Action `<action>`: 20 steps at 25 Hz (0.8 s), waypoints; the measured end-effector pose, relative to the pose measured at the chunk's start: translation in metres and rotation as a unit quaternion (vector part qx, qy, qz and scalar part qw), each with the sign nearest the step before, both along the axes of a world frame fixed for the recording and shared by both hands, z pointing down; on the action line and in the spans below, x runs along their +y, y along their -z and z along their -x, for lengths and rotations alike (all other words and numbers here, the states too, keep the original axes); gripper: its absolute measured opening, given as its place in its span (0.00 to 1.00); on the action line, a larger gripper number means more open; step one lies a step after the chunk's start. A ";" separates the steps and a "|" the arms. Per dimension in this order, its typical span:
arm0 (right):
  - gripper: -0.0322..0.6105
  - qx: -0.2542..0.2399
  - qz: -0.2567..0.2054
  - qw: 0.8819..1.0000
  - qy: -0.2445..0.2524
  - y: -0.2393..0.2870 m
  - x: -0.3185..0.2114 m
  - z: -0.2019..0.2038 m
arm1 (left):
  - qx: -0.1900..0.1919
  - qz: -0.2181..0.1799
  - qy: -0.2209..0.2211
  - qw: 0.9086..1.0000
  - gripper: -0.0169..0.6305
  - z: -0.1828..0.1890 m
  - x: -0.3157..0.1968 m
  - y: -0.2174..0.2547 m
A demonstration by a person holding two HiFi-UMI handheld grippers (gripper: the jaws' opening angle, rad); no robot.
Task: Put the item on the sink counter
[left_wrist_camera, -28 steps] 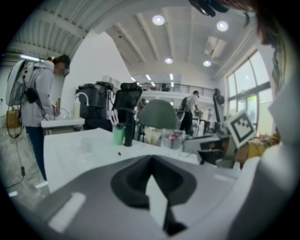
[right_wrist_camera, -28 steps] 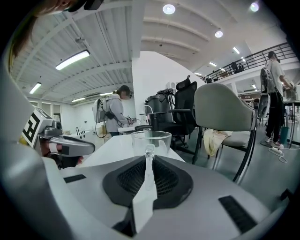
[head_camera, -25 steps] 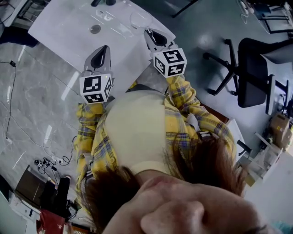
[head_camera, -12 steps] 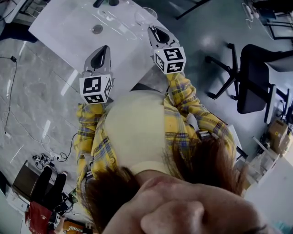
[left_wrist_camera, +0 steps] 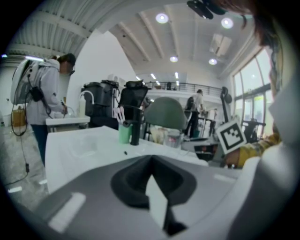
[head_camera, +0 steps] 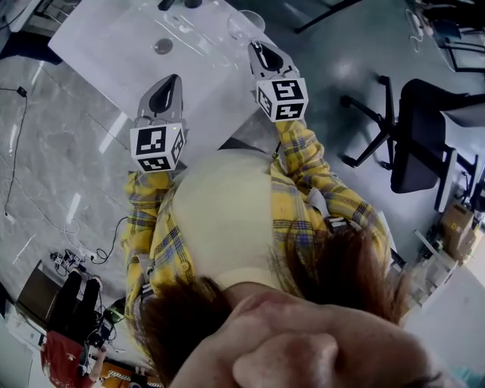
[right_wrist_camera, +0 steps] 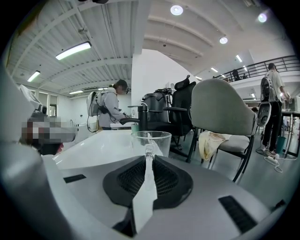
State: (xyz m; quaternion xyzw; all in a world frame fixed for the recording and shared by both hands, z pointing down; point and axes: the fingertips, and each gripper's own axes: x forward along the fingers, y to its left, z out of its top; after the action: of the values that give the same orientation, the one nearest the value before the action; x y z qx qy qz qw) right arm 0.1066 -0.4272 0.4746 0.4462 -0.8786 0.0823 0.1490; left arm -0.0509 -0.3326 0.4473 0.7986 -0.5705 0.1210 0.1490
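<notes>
The white sink counter (head_camera: 106, 45) lies ahead of me, its basin drain (head_camera: 163, 45) near the far side. A clear glass cup (head_camera: 242, 21) with a handle is over the counter's right part, and my right gripper (head_camera: 260, 48) is shut on that handle. In the right gripper view the glass cup (right_wrist_camera: 151, 139) stands upright just beyond the right gripper (right_wrist_camera: 149, 157). My left gripper (head_camera: 168, 82) hovers at the counter's near edge, shut and empty. The left gripper (left_wrist_camera: 152, 161) looks across the sink counter (left_wrist_camera: 84, 150).
A black faucet (left_wrist_camera: 136, 124) and a green cup (left_wrist_camera: 124, 133) stand at the counter's far side. Black office chairs (head_camera: 417, 129) are to the right, a grey chair (right_wrist_camera: 220, 112) beyond the counter. Cables and a power strip (head_camera: 72, 261) lie on the floor at left. A person with a backpack (left_wrist_camera: 44, 93) stands farther off.
The right gripper has moved a little forward over the counter, carrying the glass cup with it. The left gripper has barely moved.
</notes>
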 end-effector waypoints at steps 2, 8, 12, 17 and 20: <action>0.11 -0.001 -0.001 1.000 0.000 0.000 -0.001 0.001 | 0.000 0.000 0.001 1.000 0.03 0.002 -0.001 0.000; 0.11 0.001 -0.005 1.000 0.002 -0.003 0.000 0.001 | 0.001 0.001 0.002 1.000 0.03 0.000 0.000 -0.002; 0.11 -0.001 -0.004 1.000 0.002 -0.004 0.001 -0.001 | 0.002 0.003 0.001 1.000 0.03 -0.001 0.000 -0.003; 0.11 0.001 -0.002 1.000 0.004 -0.006 0.001 -0.001 | 0.001 0.003 -0.001 1.000 0.03 -0.002 0.000 -0.004; 0.11 0.005 -0.001 1.000 0.005 -0.006 0.001 -0.001 | 0.001 0.002 -0.003 1.000 0.03 -0.003 0.001 -0.002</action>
State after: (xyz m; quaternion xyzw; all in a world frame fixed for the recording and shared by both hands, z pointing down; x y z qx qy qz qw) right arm 0.1072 -0.4265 0.4811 0.4422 -0.8803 0.0782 0.1531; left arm -0.0483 -0.3320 0.4497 0.8004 -0.5674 0.1218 0.1505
